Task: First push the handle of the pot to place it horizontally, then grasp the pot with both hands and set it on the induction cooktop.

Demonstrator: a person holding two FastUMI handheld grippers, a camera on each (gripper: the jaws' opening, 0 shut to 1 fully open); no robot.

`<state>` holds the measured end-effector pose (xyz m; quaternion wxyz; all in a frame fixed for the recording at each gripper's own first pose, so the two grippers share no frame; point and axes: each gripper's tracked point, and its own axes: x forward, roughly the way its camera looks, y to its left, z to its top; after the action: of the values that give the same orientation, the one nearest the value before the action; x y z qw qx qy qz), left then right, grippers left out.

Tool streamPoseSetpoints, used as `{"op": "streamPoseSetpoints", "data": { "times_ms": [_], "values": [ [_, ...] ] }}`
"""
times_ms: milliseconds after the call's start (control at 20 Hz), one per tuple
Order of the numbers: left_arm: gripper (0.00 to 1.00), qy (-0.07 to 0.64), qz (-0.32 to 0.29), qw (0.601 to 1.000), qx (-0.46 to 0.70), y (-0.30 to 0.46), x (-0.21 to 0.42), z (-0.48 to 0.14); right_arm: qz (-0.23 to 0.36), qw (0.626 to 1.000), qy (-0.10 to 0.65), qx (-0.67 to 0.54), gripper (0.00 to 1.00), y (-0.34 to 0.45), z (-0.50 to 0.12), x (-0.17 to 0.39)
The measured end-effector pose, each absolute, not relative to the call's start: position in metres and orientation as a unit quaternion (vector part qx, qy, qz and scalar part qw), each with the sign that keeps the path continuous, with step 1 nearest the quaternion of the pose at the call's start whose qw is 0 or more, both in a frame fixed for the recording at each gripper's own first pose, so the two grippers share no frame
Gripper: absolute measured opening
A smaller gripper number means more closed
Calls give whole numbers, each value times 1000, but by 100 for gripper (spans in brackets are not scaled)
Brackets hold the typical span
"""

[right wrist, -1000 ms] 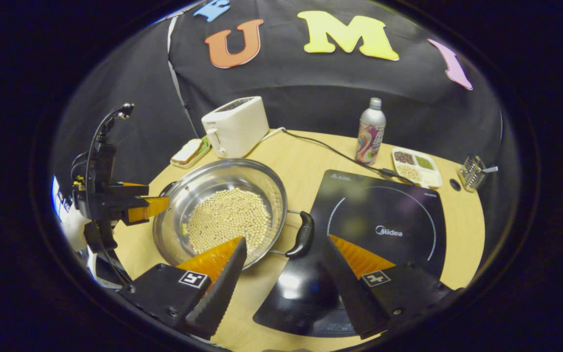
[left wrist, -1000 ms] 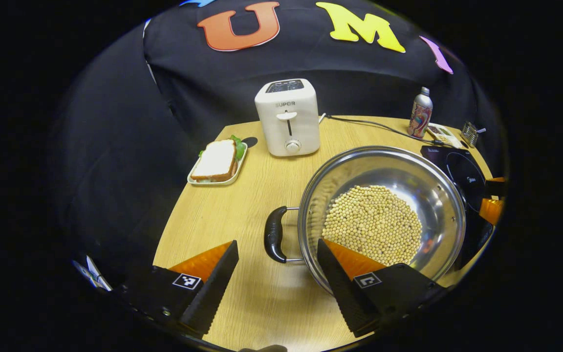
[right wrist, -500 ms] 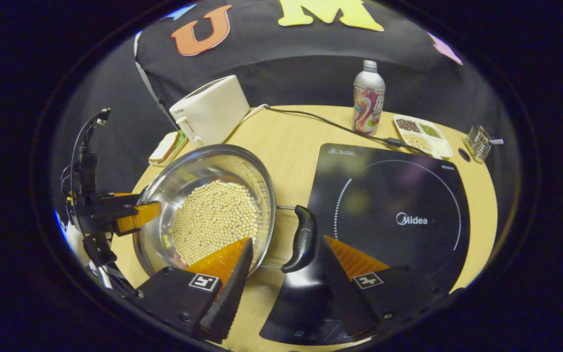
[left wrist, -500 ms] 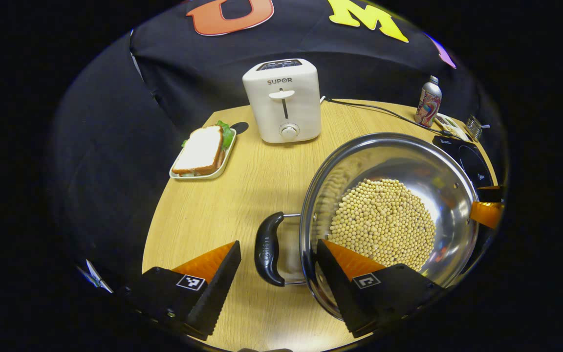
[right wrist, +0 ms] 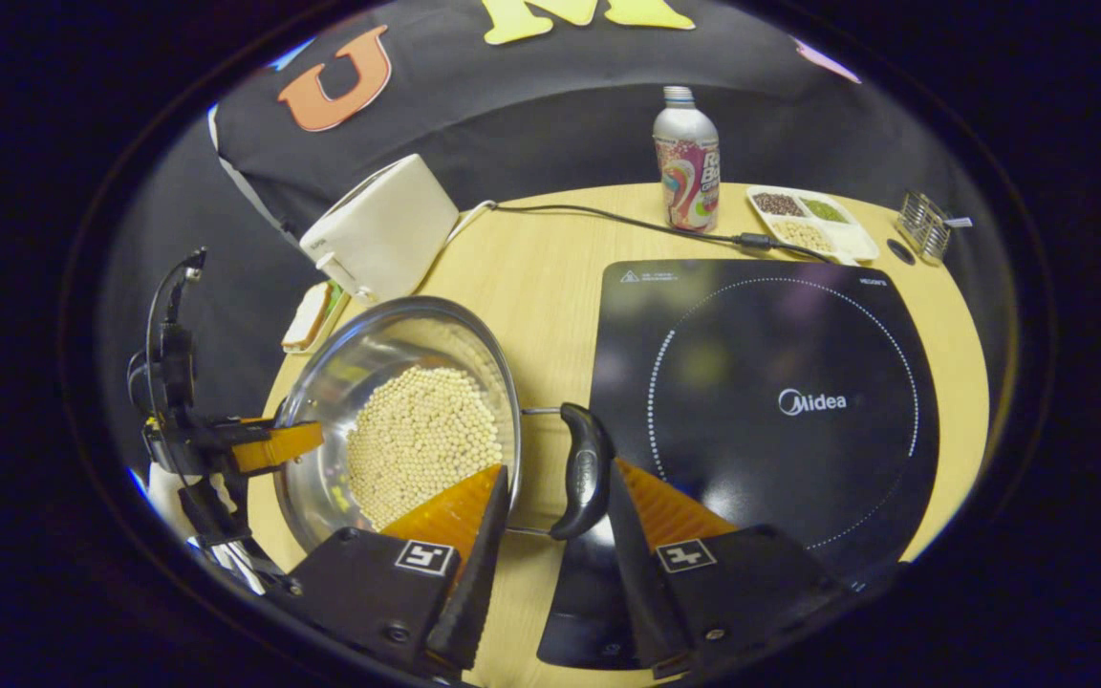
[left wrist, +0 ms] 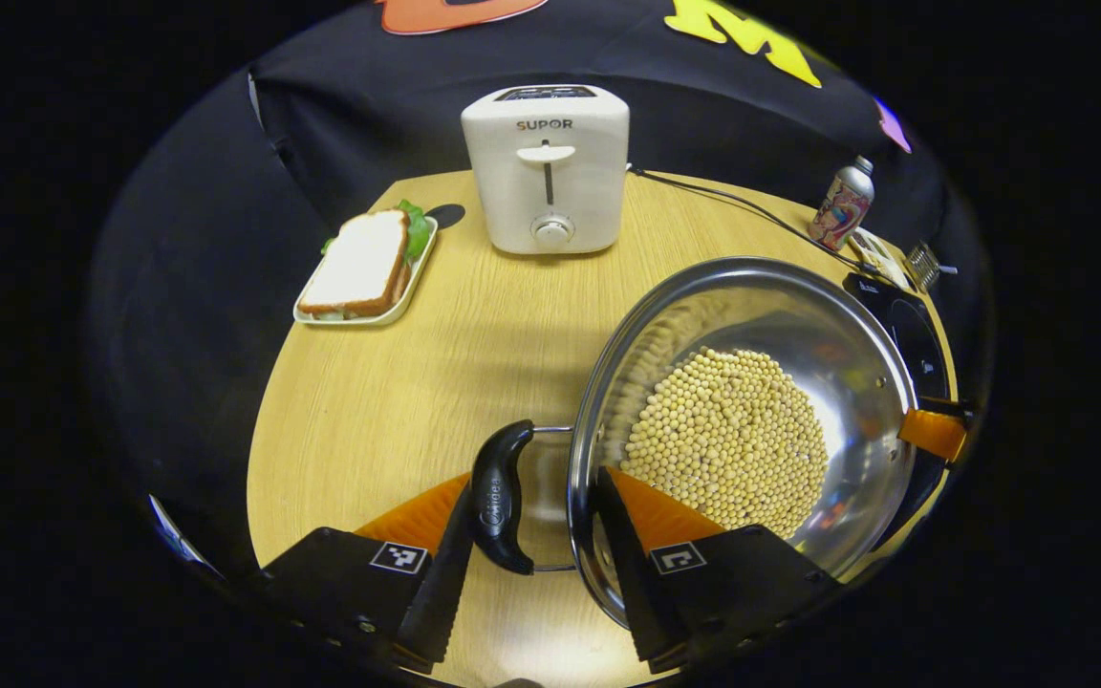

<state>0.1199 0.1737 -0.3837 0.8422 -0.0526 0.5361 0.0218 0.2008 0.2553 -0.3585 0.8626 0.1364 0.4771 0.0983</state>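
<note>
Left gripper [left wrist: 531,564]: low at the desk's near edge, jaws apart either side of the pot's black handle [left wrist: 499,497], which lies level.
Pot [left wrist: 751,315]: steel, on the desk [left wrist: 398,382] near its right edge, holding pale beans [left wrist: 727,440].
Right gripper [left wrist: 933,432]: at the pot's far rim.
Toaster [left wrist: 546,172]: white, at the far edge.
Sandwich tray [left wrist: 364,272]: far left corner.
Cooktop [left wrist: 909,330]: beyond the pot.

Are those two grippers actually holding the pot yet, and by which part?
Not clearly: each gripper has one of the pot's black handles between open fingers.
</note>
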Motion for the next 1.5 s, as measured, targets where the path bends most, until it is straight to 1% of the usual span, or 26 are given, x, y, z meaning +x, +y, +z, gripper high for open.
{"op": "streamPoseSetpoints", "data": {
  "times_ms": [50,100,150,200,250,300,350,400,450,500,700,850,900,950,1050,1200,1500],
  "values": [
    [67,546,19,836,-56,173,118,-385,98,863,477,137,63,255,-358,200],
    [67,547,14,835,-54,173,118,-385,98,863,477,135,59,256,-360,201],
    [67,549,12,834,-54,173,118,-385,100,863,477,134,61,256,-360,202],
    [66,549,13,834,-54,173,119,-384,101,863,476,136,60,255,-360,201],
    [55,547,17,835,-53,172,119,-384,103,861,478,139,57,255,-358,201],
    [63,544,19,837,-52,172,118,-380,105,862,476,139,53,255,-358,203],
    [59,540,21,840,-47,173,118,-375,105,860,477,146,51,256,-359,206],
    [59,534,23,844,-43,174,120,-371,107,859,478,152,51,256,-358,206],
    [68,531,27,846,-40,174,119,-367,107,856,480,163,48,255,-356,205],
    [59,526,26,849,-37,175,118,-361,105,855,479,172,47,256,-351,205],
    [59,510,32,858,-52,180,114,-343,113,880,438,148,46,252,-317,206],
    [59,493,29,869,-44,176,113,-322,111,887,423,147,46,246,-298,200],
    [59,488,26,872,-40,178,114,-317,110,890,417,146,49,242,-290,196],
    [59,484,24,874,-39,177,115,-313,108,893,410,148,46,238,-283,192],
    [59,473,18,880,-37,170,120,-303,102,900,399,146,46,227,-270,187],
    [59,461,2,887,-37,157,118,-294,86,908,383,144,46,201,-256,179],
    [59,456,-42,888,-41,130,118,-279,34,913,378,154,46,128,-241,152]
  ]
}}
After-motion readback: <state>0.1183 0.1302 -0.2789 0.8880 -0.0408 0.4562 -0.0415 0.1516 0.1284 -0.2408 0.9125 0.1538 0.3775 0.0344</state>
